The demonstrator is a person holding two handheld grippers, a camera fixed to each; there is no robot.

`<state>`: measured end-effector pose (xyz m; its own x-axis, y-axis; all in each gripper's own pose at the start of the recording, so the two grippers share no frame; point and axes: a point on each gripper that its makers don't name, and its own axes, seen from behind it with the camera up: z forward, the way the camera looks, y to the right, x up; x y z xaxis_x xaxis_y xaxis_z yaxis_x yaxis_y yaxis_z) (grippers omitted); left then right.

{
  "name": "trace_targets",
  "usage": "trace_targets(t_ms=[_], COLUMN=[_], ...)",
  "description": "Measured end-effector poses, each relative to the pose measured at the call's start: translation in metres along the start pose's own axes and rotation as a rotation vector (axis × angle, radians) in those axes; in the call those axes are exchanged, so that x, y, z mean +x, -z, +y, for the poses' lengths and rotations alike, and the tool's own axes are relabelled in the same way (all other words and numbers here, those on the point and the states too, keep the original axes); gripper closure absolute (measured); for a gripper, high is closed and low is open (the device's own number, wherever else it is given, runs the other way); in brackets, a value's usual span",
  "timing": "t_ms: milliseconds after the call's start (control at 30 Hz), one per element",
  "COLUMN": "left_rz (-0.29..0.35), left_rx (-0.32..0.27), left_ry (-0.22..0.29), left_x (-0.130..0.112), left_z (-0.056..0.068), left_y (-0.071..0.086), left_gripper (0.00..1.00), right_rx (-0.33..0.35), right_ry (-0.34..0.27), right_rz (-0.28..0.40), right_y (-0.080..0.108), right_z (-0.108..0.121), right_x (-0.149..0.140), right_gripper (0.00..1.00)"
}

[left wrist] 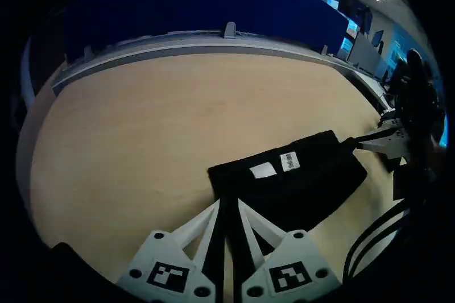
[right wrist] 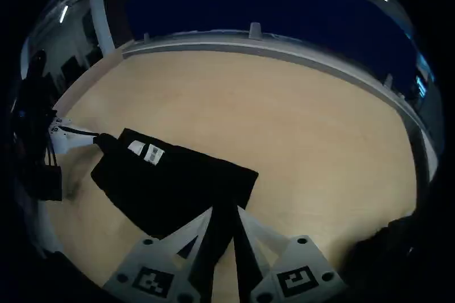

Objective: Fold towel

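A black towel (left wrist: 296, 183) lies folded on the light wooden table (left wrist: 170, 121), two white labels (left wrist: 276, 165) facing up. In the left gripper view my left gripper (left wrist: 228, 203) is shut on the towel's near corner. My right gripper (left wrist: 378, 139) comes in from the right and pinches the far corner. In the right gripper view the same towel (right wrist: 170, 183) stretches to the left. There the right gripper (right wrist: 226, 207) is shut on its near corner, and the left gripper (right wrist: 77, 132) grips the opposite end by the labels (right wrist: 146, 150).
A blue partition (left wrist: 199, 13) with a grey rail (left wrist: 199, 46) closes off the table's far edge. Black cables (left wrist: 375, 235) hang at the right of the left gripper view. Dark office equipment (left wrist: 355, 7) stands beyond the partition. Bare tabletop (right wrist: 273, 110) surrounds the towel.
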<state>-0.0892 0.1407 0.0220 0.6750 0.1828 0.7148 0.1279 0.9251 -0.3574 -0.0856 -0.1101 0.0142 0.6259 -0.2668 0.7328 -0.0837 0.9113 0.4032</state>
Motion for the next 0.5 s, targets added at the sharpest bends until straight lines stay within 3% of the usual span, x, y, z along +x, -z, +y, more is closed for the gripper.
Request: trace_targets(t_ms=[200, 233, 500], left_rz=[-0.010, -0.007, 0.012], left_rx=[0.043, 0.046, 0.063], left_ry=[-0.023, -0.027, -0.034], left_x=[-0.002, 0.000, 0.008], left_z=[-0.013, -0.015, -0.025], left_y=[-0.008, -0.008, -0.005], left_gripper=[0.90, 0.86, 0.54], right_rx=[-0.026, -0.029, -0.068], right_ry=[-0.013, -0.014, -0.012], right_rz=[-0.007, -0.005, 0.012], right_y=[-0.006, -0.006, -0.006], right_z=[0.003, 0.003, 0.011], right_x=[-0.003, -0.002, 0.000], right_gripper=[0.81, 0.80, 0.41])
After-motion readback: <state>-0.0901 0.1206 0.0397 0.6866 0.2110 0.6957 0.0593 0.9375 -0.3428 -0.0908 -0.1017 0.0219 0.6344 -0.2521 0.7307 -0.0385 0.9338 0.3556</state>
